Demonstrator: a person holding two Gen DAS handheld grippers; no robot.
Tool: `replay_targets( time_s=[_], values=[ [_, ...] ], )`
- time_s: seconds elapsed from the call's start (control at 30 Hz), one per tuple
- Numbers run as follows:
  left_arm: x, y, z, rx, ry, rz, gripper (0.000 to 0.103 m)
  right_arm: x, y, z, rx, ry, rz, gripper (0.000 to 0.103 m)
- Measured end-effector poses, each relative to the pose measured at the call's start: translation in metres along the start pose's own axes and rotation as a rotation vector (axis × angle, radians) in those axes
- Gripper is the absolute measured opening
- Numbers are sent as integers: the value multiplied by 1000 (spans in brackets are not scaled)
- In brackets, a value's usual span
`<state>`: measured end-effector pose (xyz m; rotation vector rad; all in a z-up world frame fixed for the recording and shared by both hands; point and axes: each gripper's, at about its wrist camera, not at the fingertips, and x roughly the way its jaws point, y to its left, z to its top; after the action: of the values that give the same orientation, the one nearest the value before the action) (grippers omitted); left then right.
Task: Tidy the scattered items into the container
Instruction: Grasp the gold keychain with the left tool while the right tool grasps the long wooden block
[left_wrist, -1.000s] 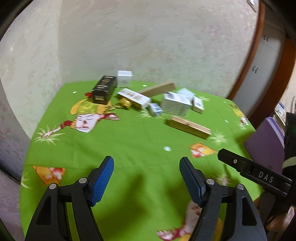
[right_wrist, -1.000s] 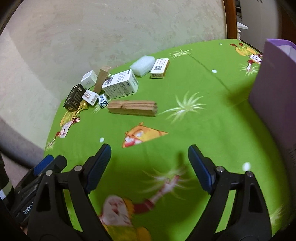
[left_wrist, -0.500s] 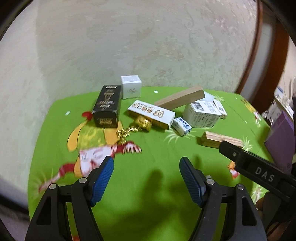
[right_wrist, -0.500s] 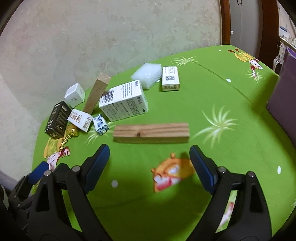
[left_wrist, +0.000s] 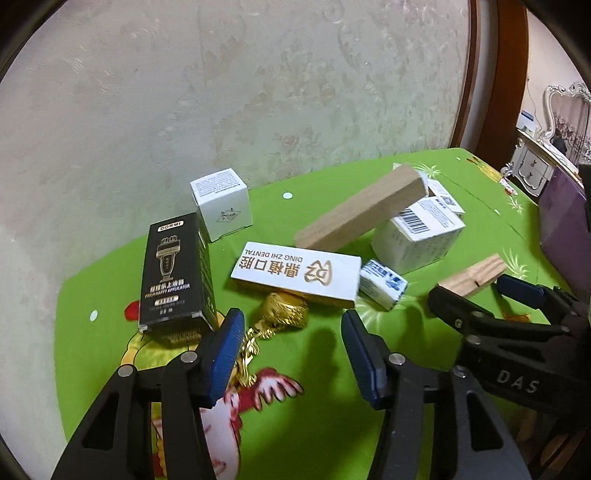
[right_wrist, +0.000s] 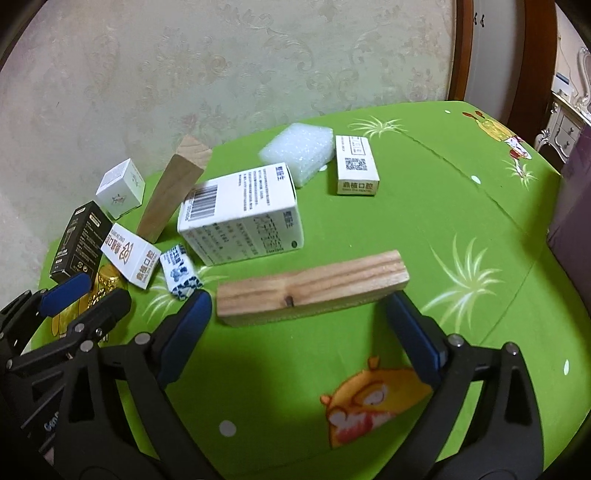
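Nothing looks tidied yet: every item in view lies on the green cloth (right_wrist: 424, 229), and none is in a gripper.

The purple container (left_wrist: 561, 225) stands at the far right edge of the table, well apart from the pile. Only one side wall shows, so I cannot tell whether anything is already inside it.

The left gripper (left_wrist: 291, 332) has nothing between its blue pads, and its jaws are closing. It hovers just near of the gold foil piece (left_wrist: 282, 308), which lies against the long dental box (left_wrist: 299, 273). The black box (left_wrist: 175, 269) lies to the left and the white cube box (left_wrist: 221, 203) beyond it, near the wall. A wood block (left_wrist: 362, 214) leans on the big white box (left_wrist: 417, 236), and a small blue-and-white packet (left_wrist: 382, 282) lies at that box's near left corner.

The right gripper (right_wrist: 299, 306) is spread wide, its jaws opening, with nothing pressed. Its pads stand at either end of the pale wood plank (right_wrist: 314, 291), which lies flat just beyond them. The foam pad (right_wrist: 295, 151) and the small QR box (right_wrist: 356, 166) lie farther off.

As I judge it, this is the start: both tools are lining up first picks, the left on the gold piece, the right on the plank. All ten or so items remain to be carried right to the container.
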<state>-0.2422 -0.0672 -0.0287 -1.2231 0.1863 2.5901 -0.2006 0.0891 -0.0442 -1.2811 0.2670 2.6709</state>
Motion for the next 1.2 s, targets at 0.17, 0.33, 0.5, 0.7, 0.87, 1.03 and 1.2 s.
replay_targets(
  time_s=[0.17,0.33,0.5,0.7,0.87,1.03,1.2],
  values=[
    [13,2,2,-1,21,-23,38,7,1,7,-65,8,26,91],
    [13,-5,-4,-20,24,-7,32,4,-6,8,-142,1,117,75],
    [3,-23,-22,-53,22,13,32,2,-21,9,-246,8,233,58],
    [-18,-56,-38,-65,16,22,32,-5,-42,3,-296,26,351,40],
    [-34,-77,-51,-72,7,13,32,-11,-57,-6,-379,42,414,27],
    [-42,-90,-57,-93,2,-8,32,-13,-75,-7,-370,55,433,13],
    [-45,-92,-60,-115,-3,-19,32,-20,-69,-11,-355,70,455,19]
  ],
)
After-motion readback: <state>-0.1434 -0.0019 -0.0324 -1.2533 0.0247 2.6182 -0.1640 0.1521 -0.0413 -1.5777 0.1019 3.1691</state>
